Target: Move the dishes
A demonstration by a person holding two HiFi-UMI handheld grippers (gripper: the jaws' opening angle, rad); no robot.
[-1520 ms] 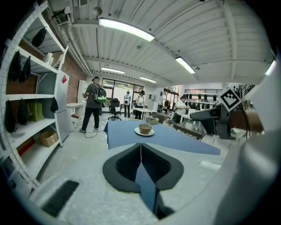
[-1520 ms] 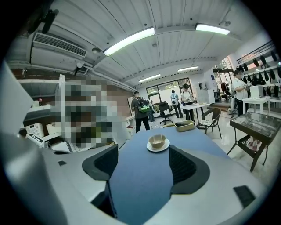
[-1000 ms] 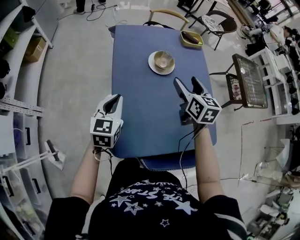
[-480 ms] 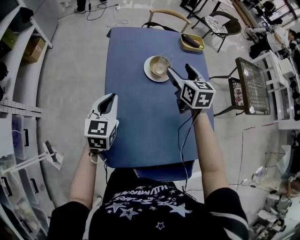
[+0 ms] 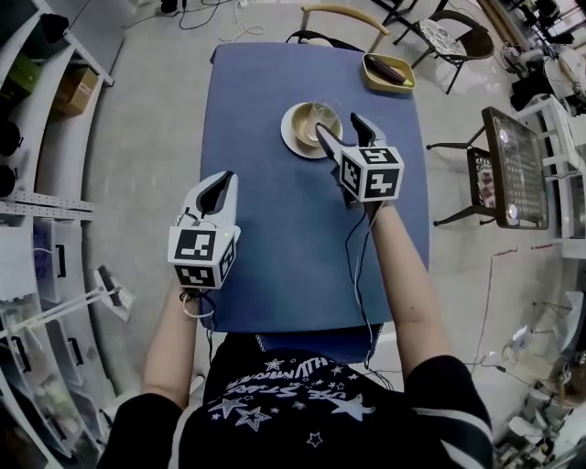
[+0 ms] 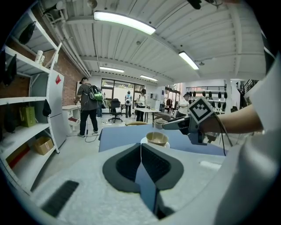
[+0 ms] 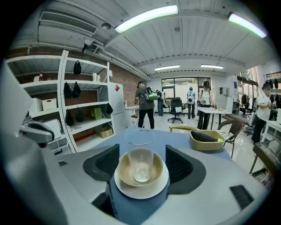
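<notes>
The glass (image 7: 140,151) stands upright inside a tan bowl (image 7: 123,170), and the bowl sits on a white plate (image 7: 141,192). The stack rests on the blue tabletop (image 5: 275,229), in the upper middle of the head view.

Your right gripper (image 5: 337,124) is just below and to the right of the stack. Its jaws are apart and clamp nothing. In the right gripper view the stack shows in the gap between the two dark pads, low in the centre of the frame. In the head view one jaw tip overlaps the plate's right edge; you cannot tell whether it touches.

Your left gripper (image 5: 218,183) is at the lower left of the tabletop, near its left edge and well apart from the stack. Its jaws are pressed together with nothing between them. In the left gripper view the pads meet along a centre line, with the bowl and your right gripper beyond them.

At the upper right corner of the tabletop lies a yellow tray (image 5: 389,71) holding a dark object (image 7: 205,136). A wooden chair (image 5: 334,14) stands at the far end of the tabletop, at the top of the head view. Shelves (image 7: 83,110) line the left side of the right gripper view, and several people stand in the background.
</notes>
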